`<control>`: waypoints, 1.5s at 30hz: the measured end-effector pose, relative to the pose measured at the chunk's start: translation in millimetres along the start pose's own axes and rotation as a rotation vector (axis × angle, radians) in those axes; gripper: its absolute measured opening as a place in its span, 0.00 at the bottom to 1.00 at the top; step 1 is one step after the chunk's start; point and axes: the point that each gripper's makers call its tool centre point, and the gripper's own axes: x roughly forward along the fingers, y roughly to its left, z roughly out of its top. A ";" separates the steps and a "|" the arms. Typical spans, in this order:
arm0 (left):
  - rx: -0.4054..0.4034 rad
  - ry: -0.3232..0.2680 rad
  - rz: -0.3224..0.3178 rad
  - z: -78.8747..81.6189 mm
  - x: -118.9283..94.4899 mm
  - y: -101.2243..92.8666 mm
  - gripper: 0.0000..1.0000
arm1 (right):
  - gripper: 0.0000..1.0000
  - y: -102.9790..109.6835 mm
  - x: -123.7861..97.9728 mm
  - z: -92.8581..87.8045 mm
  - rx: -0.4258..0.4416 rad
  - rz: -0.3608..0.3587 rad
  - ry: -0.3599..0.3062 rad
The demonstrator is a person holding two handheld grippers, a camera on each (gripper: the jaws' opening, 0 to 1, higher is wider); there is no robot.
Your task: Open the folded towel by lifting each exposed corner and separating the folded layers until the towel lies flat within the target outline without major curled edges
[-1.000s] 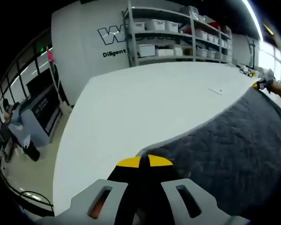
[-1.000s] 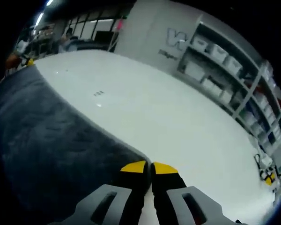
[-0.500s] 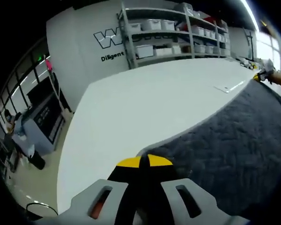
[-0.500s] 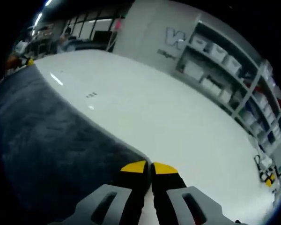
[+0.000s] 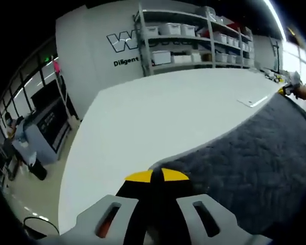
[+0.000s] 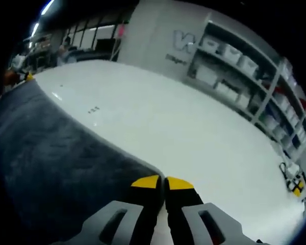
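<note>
Little has moved since the earlier frames: both views have tilted slightly, and the towel's far edge sits a touch differently against the white surface (image 5: 158, 112). The left hand-held gripper (image 5: 156, 176) has its yellow-tipped jaws pressed together on a corner of the dark grey towel (image 5: 255, 153). From that corner the towel's edge runs away toward the far right of the left gripper view, where the right hand-held gripper's yellow tip shows at the other corner. In the right gripper view, the right hand-held gripper (image 6: 161, 182) is likewise clamped on the towel's corner, the cloth stretching off to the left. The towel's long axis runs between the two grippers. Beyond the surface stand grey shelves (image 5: 194, 41) with white bins.
</note>
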 end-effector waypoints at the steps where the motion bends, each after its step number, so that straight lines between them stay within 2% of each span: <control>1: 0.018 0.005 0.024 0.3 -1.4 1.7 0.10 | 0.00 1.3 0.3 0.9 -0.013 0.011 -0.005; 2: 0.023 0.011 0.068 0.5 -3.5 6.9 0.17 | 0.01 1.8 0.2 1.6 -0.019 0.017 -0.010; 3: 0.027 0.011 0.099 2.2 -5.6 11.1 0.31 | 0.04 0.2 -0.3 2.5 -0.042 0.011 -0.018; 5: 0.010 -0.008 0.105 5.2 -8.0 12.4 0.55 | 0.20 -12.0 -2.2 5.3 -0.086 -0.048 -0.032; 6: -0.007 -0.019 0.116 5.9 -9.3 14.7 0.72 | 0.29 -19.5 -4.5 6.4 -0.097 -0.081 -0.033; 8: -0.017 -0.021 0.138 5.1 -12.9 17.2 0.93 | 0.51 -33.1 -8.8 12.1 -0.080 -0.121 -0.051; 9: -0.019 -0.014 0.171 4.3 -16.7 20.7 0.99 | 0.64 -41.5 -12.9 16.8 -0.056 -0.154 -0.062; 10: -0.001 0.023 0.197 0.4 -23.5 23.0 0.99 | 0.84 -46.8 -16.1 20.6 -0.045 -0.178 -0.073; 11: 0.003 0.019 0.207 2.8 -26.2 21.6 1.00 | 1.00 -58.4 -22.9 28.8 -0.026 -0.221 -0.096; 12: 0.005 0.016 0.208 8.4 -28.9 24.5 1.00 | 0.95 -65.5 -31.4 33.3 -0.015 -0.252 -0.094; 13: 0.010 0.000 0.201 15.3 -32.6 24.0 1.00 | 0.99 -69.8 -38.3 41.3 -0.015 -0.267 -0.117; 14: 0.002 -0.035 0.152 24.1 -34.8 12.8 1.00 | 0.99 -71.0 -46.1 49.2 -0.006 -0.280 -0.143; 16: -0.051 -0.061 0.046 35.5 -45.8 -14.1 1.00 | 1.00 -68.9 -63.2 72.7 -0.035 -0.264 -0.224; 18: -0.076 -0.119 -0.034 56.7 -61.2 -33.3 1.00 | 1.00 -66.7 -83.4 85.2 -0.005 -0.260 -0.253; 19: -0.066 -0.149 -0.034 67.0 -70.4 -36.8 1.00 | 1.00 -66.2 -94.4 92.7 0.006 -0.263 -0.275; 20: -0.049 -0.175 -0.019 76.0 -75.7 -32.5 1.00 | 1.00 -64.7 -105.8 101.3 0.028 -0.264 -0.314; 22: -0.027 -0.189 0.008 81.6 -89.0 -30.1 1.00 | 1.00 -55.0 -125.0 110.2 0.064 -0.231 -0.353; 24: -0.019 -0.251 0.025 91.5 -106.3 -24.6 1.00 | 1.00 -39.5 -142.8 113.5 0.087 -0.185 -0.390; 28: -0.047 -0.283 0.022 88.1 -136.7 -18.0 1.00 | 1.00 -17.7 -173.8 112.0 0.086 -0.155 -0.406; 30: -0.047 -0.295 0.032 86.8 -146.7 -15.0 0.99 | 1.00 -9.8 -182.2 110.2 0.077 -0.149 -0.406; 33: -0.070 -0.310 0.057 79.6 -169.2 -13.4 0.98 | 1.00 16.7 -202.6 106.9 0.058 -0.131 -0.435; 36: -0.068 -0.316 -0.012 68.8 -182.7 -38.5 1.00 | 1.00 41.0 -221.9 101.4 0.054 -0.104 -0.454; 38: -0.057 -0.322 -0.024 65.1 -186.0 -48.3 1.00 | 1.00 49.9 -230.0 99.7 0.060 -0.095 -0.469; 40: -0.021 -0.330 -0.031 55.5 -191.9 -72.6 1.00 | 1.00 62.3 -243.0 94.4 0.076 -0.095 -0.505; 42: -0.005 -0.329 -0.057 47.5 -193.5 -88.7 1.00 | 1.00 71.0 -248.6 86.4 0.079 -0.094 -0.521; 43: -0.006 -0.331 -0.064 46.2 -194.1 -92.5 1.00 | 0.99 79.8 -247.9 80.9 0.076 -0.064 -0.523; 44: -0.010 -0.344 -0.100 40.6 -197.6 -110.2 1.00 | 0.99 88.7 -247.1 75.4 0.074 -0.035 -0.524; 45: -0.011 -0.353 -0.116 38.5 -200.5 -117.8 1.00 | 0.99 100.3 -244.6 62.1 0.087 -0.002 -0.495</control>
